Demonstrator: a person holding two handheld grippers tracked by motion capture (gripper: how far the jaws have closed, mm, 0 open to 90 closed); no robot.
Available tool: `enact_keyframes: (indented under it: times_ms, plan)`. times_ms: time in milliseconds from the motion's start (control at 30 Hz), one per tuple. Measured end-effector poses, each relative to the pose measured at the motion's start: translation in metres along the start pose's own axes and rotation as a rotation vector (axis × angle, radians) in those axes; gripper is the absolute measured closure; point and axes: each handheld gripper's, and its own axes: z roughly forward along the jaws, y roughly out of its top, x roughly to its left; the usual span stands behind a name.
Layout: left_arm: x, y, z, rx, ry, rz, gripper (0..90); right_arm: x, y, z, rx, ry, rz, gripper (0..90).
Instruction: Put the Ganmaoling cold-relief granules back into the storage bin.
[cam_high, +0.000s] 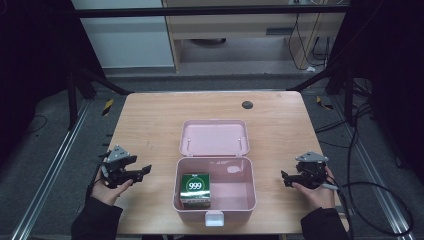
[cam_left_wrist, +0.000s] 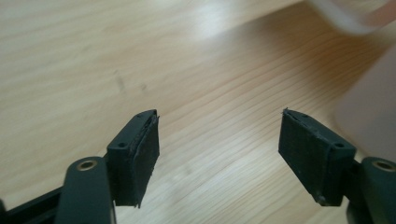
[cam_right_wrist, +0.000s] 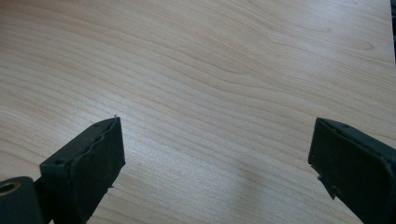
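A pink box (cam_high: 250, 192) stands open in the middle of the wooden table (cam_high: 150, 125), its lid (cam_high: 214, 137) laid back flat behind it. Inside, at the left, sits a green carton (cam_high: 195, 189) marked 999. My left gripper (cam_high: 145, 171) rests left of the box, pointing toward it, a short gap away. Its jaws stand open in the left gripper view (cam_left_wrist: 219, 135) with bare wood between them, and a blurred pink wall of the box (cam_left_wrist: 369, 121) shows at the right. My right gripper (cam_high: 284, 177) rests right of the box, jaws open (cam_right_wrist: 215, 144) over bare wood.
A small black round cap (cam_high: 247, 104) sits near the table's far edge. The box's white latch (cam_high: 214, 218) hangs at the front edge of the table. Cables (cam_high: 370, 200) trail on the floor to the right. Metal frame legs stand at both far corners.
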Motion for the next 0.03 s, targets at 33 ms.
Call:
enact_keyframes:
  times_ms: [33]
  plan:
    - [0.0042, -0.0045, 0.0011, 0.015, 0.015, 0.0, 26.7, -0.0005, -0.0004, -0.0005, 0.0, 0.002, 0.004, 3.9]
